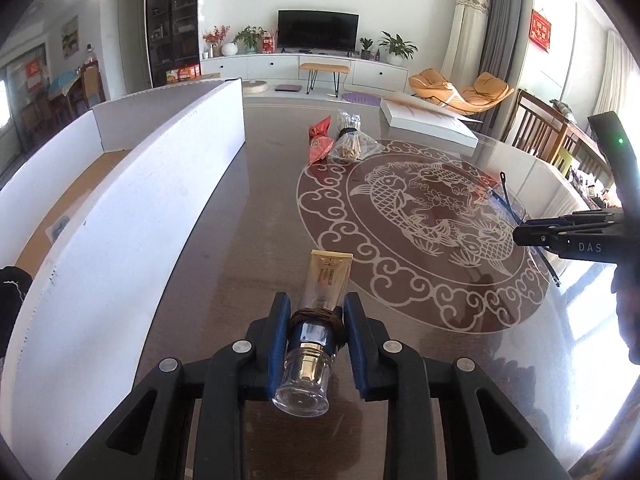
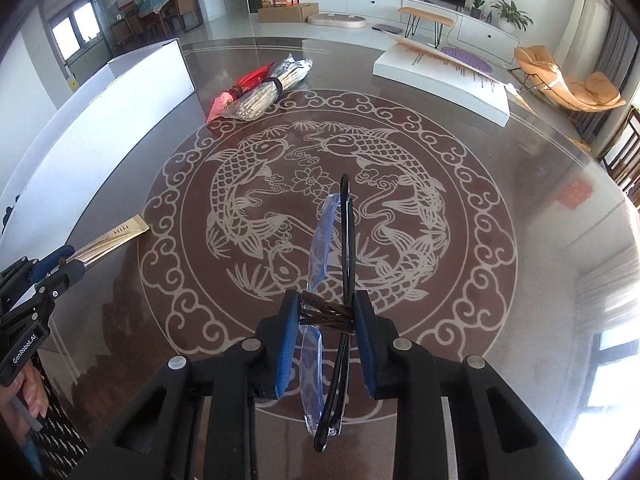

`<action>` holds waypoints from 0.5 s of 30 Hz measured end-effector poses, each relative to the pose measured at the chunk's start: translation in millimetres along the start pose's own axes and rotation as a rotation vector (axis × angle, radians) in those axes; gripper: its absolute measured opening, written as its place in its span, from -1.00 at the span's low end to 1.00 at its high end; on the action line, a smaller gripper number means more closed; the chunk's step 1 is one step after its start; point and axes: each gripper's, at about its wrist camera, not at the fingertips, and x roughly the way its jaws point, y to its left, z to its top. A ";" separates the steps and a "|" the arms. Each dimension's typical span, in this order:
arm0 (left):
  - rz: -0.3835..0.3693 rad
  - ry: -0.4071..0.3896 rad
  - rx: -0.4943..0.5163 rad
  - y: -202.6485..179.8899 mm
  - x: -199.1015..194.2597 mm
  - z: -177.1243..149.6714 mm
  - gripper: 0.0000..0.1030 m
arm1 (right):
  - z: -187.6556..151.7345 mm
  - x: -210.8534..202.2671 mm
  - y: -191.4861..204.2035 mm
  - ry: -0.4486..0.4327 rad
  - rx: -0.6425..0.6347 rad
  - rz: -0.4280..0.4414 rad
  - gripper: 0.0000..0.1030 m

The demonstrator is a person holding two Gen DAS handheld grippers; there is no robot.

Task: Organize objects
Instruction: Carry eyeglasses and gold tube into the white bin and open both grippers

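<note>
**Inspector:** Left gripper [image 1: 314, 322] is pinched on the cosmetic tube [image 1: 320, 300] at its neck, just above the clear cap, where a brown cord band is wound round it. The gold crimped end points to 12 o'clock in the left wrist view, over the table [image 1: 248, 216]. The white open box [image 1: 132, 184] stands at 10 o'clock.

**Assessor:** And the right?

**Inspector:** Right gripper [image 2: 327, 312] is clamped on folded spectacles [image 2: 332, 264], again at a cord band. Lenses and temples run toward 12 o'clock in its own view.

**Assessor:** Handling?

**Inspector:** Judged, not tested: the tube is light, its body soft and glossy. The stiff neck is the sound place to hold; squeezing the body risks slip or discharge. The spectacles are light, thin and fragile. Lenses would scratch and temples would bend, so the banded middle is the right hold, with modest pressure.

**Assessor:** Anything outstanding?

**Inspector:** A bundle of sticks [image 2: 264, 92] and a red packet [image 2: 236, 92] remain at 11 o'clock in the right wrist view.
</note>
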 end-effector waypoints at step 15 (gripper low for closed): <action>0.077 -0.319 -0.280 114.4 -141.0 57.3 -0.47 | 90.5 -97.2 121.4 -0.236 -0.149 0.193 -0.45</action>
